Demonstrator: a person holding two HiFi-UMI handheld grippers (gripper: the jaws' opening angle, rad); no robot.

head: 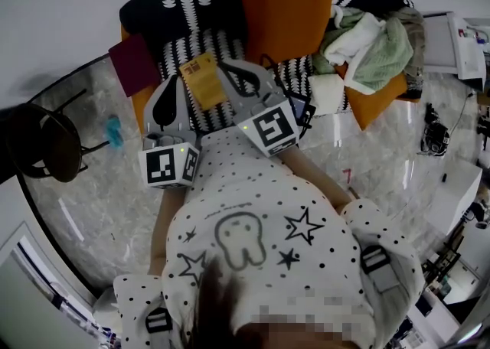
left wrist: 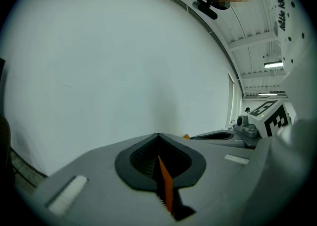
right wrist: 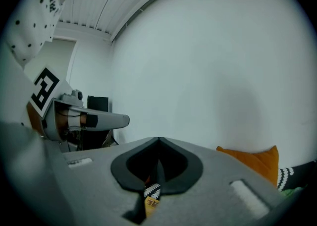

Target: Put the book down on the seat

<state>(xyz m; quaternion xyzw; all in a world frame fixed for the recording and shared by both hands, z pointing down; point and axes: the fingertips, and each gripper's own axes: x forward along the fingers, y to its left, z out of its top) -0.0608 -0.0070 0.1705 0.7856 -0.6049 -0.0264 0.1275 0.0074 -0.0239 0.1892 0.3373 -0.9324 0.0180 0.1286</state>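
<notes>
Broadly, the upper part of the head view is filled by a sofa (head: 184, 3) that is draped in a black-and-white patterned cover. An orange cushion (head: 287, 3) is propped upright against its back. A heap of pale clothes (head: 375, 45) is piled at the sofa's right end. A round dark stool (head: 46, 141) is seen on the glossy floor (head: 99, 210), well apart from the sofa's left end.

The left gripper (head: 181, 72) and the right gripper (head: 227, 66) are held over the front of the seat, with their tips angled toward each other.

In the left gripper view the jaws are seen pressed together with nothing clamped. Only a thin orange strip is seen through the slit below them. In the right gripper view the jaws are likewise seen closed and empty. A sliver of patterned cover and yellow is glimpsed through their slit.

A dark red flat item (head: 134, 64) is laid on the sofa's left end.

The book (head: 203, 79), mustard yellow, is found lying flat on the patterned seat between the two grippers, just beside the left one's tip.
</notes>
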